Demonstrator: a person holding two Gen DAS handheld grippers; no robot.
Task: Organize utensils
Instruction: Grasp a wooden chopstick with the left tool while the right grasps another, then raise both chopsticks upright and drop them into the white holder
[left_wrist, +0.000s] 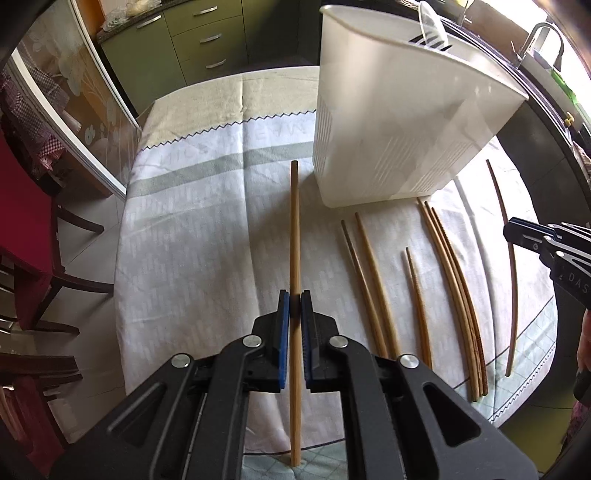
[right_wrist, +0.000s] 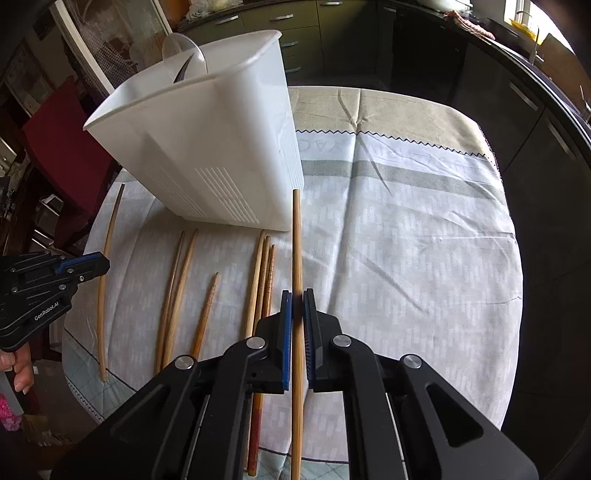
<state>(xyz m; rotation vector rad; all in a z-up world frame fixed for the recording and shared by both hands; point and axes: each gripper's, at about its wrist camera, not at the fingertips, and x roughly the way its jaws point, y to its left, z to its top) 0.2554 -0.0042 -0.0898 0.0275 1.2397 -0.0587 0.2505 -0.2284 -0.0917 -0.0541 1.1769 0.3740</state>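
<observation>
Each gripper is clamped on one wooden chopstick: left gripper (left_wrist: 294, 299) on its chopstick (left_wrist: 294, 229), right gripper (right_wrist: 297, 297) on another chopstick (right_wrist: 296, 240), beside the white utensil holder (right_wrist: 207, 147).

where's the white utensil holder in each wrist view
Left wrist view: white utensil holder stands upper right, beyond the loose chopsticks.
Right wrist view: it stands upper left, behind the chopsticks on the cloth.
Shared landmark: the black zigzag stitch line across the tablecloth.
</observation>
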